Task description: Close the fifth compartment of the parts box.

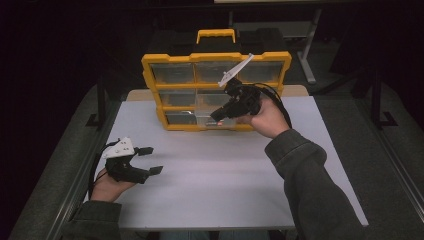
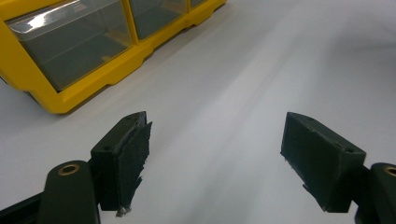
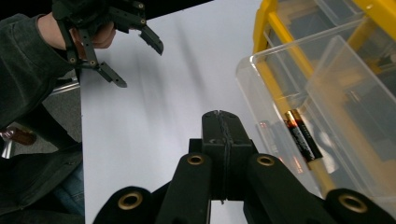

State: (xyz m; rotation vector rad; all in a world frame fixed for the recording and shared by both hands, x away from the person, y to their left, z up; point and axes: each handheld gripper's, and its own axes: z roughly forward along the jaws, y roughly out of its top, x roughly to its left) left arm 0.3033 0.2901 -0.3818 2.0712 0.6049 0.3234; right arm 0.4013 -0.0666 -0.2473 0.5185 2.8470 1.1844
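A dark room surrounds a white worktop [image 1: 210, 170] with a yellow organizer [image 1: 215, 90] standing at its far edge. A clear drawer [image 3: 299, 107] stands pulled out of its bottom row, a battery [image 3: 303, 135] lying inside. The drawer looks light, stiff and slick, probably best pushed or gripped at its front lip. The right tongs [image 3: 220, 122], pressed together on nothing, hover just beside that drawer. The left tongs [image 2: 215, 158] stand apart and empty, low over the near left worktop.

right gripper [image 1: 218, 114] at yellow organizer [image 1: 215, 90] bottom row, fingers together; left gripper [image 1: 150, 160] spread, on white counter [image 1: 215, 180].
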